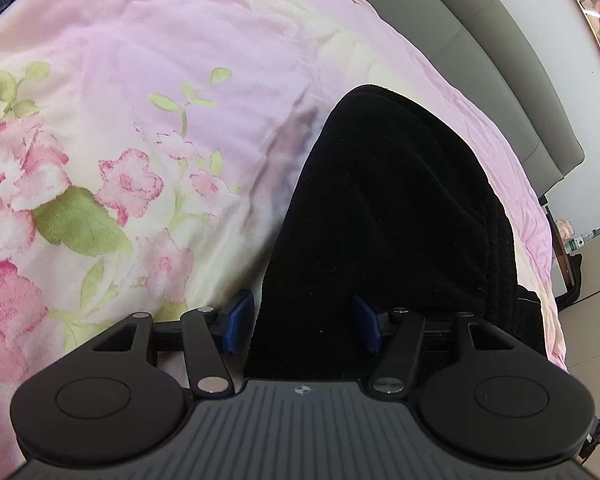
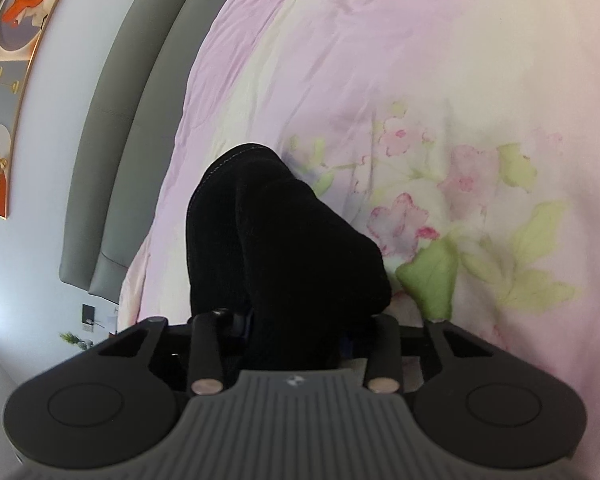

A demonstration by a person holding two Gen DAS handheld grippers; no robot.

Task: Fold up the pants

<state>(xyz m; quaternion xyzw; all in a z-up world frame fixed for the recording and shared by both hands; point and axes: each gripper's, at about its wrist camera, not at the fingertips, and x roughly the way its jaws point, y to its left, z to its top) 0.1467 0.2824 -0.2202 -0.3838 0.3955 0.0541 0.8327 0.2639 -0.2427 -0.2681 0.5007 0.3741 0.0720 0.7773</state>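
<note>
- The left gripper (image 1: 304, 322) is nearest in its own view: its two blue pads (image 1: 240, 320) stand apart with the near end of the black pants (image 1: 388, 208) lying between them. There is a visible gap at the pads, so the jaws are parted and not pressing the cloth.
- The right gripper (image 2: 296, 332) has the pants (image 2: 284, 240) bunched up thick between its fingers. The cloth hides the pads, so I cannot tell from this view whether the jaws press on it or merely sit around it.
- The pants lie on the floral bedspread (image 1: 148, 92), a dark, narrow, doubled-over strip running from the grippers away toward the head of the bed, near the bed's side edge.
- Beyond the far rounded end of the pants is bare bedspread, then the grey headboard (image 1: 480, 40), and past that a framed picture (image 2: 16, 60) on the wall.
- Judged from this: a fold has been laid down and the left side looks to be letting go of it.
- The next move probably calls for freeing both grippers cleanly without dragging the top layer, then taking the near end again to bring it over toward the far end.
</note>
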